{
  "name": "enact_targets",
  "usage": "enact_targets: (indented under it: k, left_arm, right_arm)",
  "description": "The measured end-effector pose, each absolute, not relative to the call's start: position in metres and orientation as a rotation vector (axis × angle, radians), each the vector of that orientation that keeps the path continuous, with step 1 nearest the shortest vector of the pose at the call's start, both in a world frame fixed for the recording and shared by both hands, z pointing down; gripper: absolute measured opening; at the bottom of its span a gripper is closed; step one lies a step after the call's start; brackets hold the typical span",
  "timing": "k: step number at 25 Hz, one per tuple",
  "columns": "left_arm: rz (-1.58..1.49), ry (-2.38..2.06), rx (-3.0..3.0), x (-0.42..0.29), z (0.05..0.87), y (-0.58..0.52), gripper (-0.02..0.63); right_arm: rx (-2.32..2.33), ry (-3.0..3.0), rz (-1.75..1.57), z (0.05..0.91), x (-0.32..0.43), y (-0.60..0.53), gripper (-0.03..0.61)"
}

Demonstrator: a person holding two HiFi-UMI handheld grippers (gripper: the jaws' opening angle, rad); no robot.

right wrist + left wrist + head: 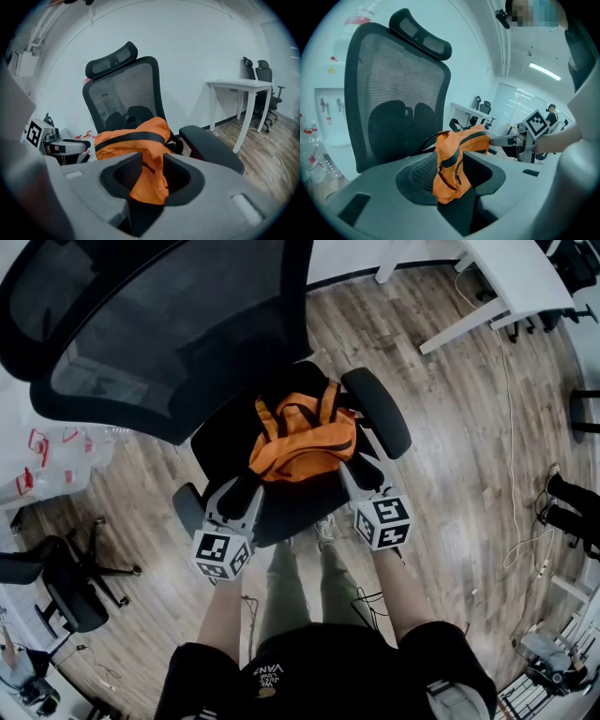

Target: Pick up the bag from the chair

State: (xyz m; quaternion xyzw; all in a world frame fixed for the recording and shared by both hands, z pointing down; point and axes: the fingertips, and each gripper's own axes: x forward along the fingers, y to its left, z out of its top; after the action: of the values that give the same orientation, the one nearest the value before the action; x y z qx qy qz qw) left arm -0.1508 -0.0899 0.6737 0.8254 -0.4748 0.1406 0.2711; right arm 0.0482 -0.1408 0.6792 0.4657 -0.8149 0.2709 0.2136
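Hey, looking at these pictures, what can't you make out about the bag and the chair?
- Bag underside, and whether it rests on the seat: covered by the bag in the head view, by the jaws in both gripper views.
- Chair base: hidden under the seat in the head view.
- Red-marked items, head view's left edge: too small to identify.

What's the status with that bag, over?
Left gripper and right gripper both pinching the orange fabric bag. Bag resting on the black mesh office chair. Nothing blocking.

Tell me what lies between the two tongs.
The orange backpack, with the left tongs and right tongs each closed on its fabric; see the head view.
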Motion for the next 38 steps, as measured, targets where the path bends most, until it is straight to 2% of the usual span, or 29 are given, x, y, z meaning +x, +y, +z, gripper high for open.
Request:
enact_targets:
  k: [2, 4, 7, 12, 29, 32, 33, 35, 37, 38]
  left_arm:
    - [0.382, -1.268, 2.221, -0.148, 0.677, -0.090, 0.177]
    - [0.390, -1.258, 2.219, -0.145, 0.681, -0.090, 0.199]
    - [0.404, -1.247, 2.205, -0.142, 0.689, -0.091, 0.224]
    - [0.424, -1.227, 2.192, -0.136, 0.701, -0.096, 0.235]
    - [0.439, -1.154, 2.146, -0.119, 0.726, -0.114, 0.235]
    - [0.440, -1.147, 2.152, -0.116, 0.726, -0.115, 0.233]
    - [0.437, -1.149, 2.154, -0.115, 0.725, -0.115, 0.208]
    - [0.426, -1.157, 2.152, -0.115, 0.724, -0.117, 0.189]
    - [0.415, -1.166, 2.144, -0.117, 0.724, -0.118, 0.127]
    - [0.412, -1.166, 2.144, -0.117, 0.724, -0.119, 0.119]
  right_arm:
    - [1.291, -2.260, 0.754, 0.681, 0.048, -0.141, 0.137]
    - [1.290, -2.255, 0.759, 0.684, 0.049, -0.141, 0.174]
    - [1.284, -2.251, 0.769, 0.687, 0.049, -0.141, 0.190]
    - [1.273, -2.254, 0.772, 0.692, 0.046, -0.146, 0.227]
    - [1.193, -2.273, 0.751, 0.705, 0.033, -0.157, 0.232]
    - [1.162, -2.292, 0.710, 0.703, 0.029, -0.157, 0.221]
    - [1.158, -2.293, 0.695, 0.703, 0.028, -0.157, 0.219]
    - [1.165, -2.290, 0.684, 0.703, 0.028, -0.157, 0.150]
    - [1.177, -2.283, 0.685, 0.704, 0.031, -0.157, 0.114]
    - [1.177, -2.282, 0.686, 0.704, 0.031, -0.157, 0.098]
